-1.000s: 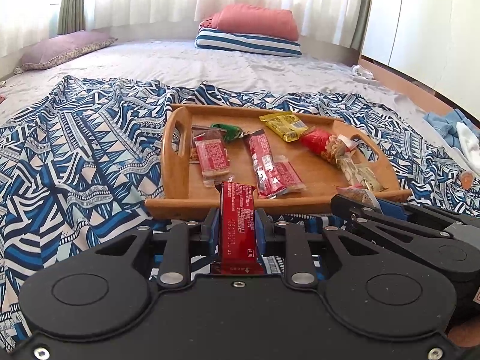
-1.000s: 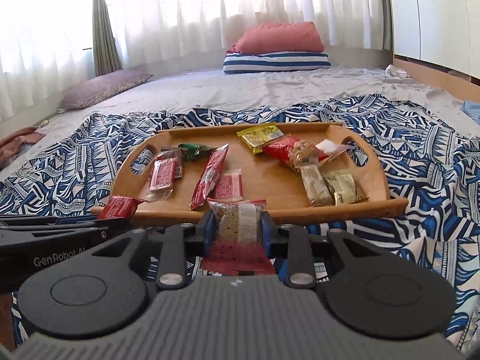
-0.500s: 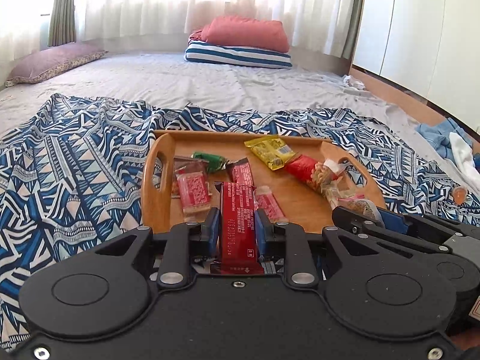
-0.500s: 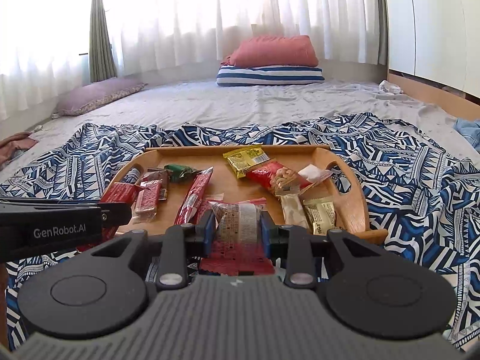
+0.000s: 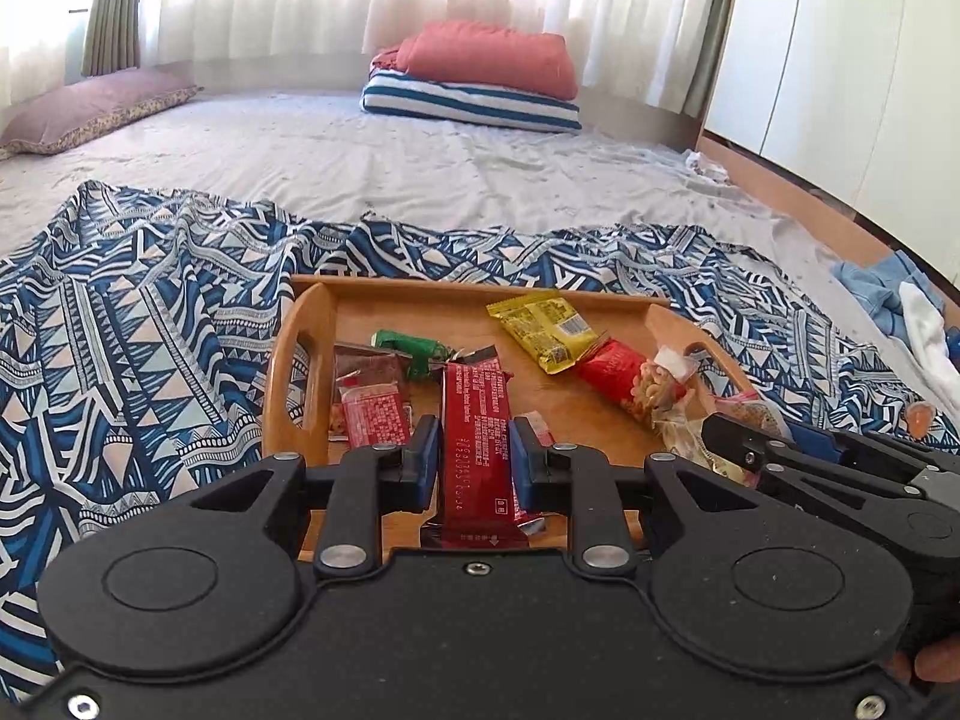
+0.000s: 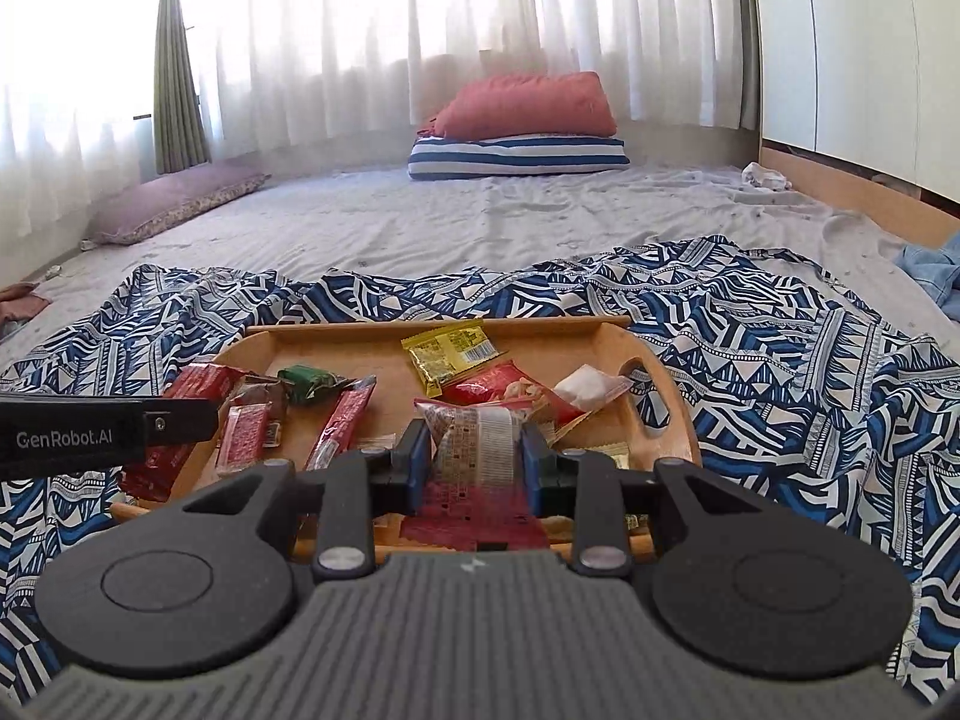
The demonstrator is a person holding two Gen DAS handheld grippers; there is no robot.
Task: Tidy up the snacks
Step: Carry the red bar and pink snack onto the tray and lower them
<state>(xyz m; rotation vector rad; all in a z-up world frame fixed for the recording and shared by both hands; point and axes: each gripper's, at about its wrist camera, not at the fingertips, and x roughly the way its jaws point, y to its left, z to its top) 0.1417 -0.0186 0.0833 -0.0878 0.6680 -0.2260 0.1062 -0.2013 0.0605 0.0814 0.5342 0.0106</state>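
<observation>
Tongs on the left clamp a red bar; right tongs clamp a clear packet. Both hang over the tray's near edge, other snacks inside, tray on the bed.

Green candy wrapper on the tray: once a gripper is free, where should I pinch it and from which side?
Pinch the green candy across its fat middle, coming down from above. It lies flat on the wooden tray; its twisted tail looks too flimsy, and the brown packet crowds its left side.
</observation>
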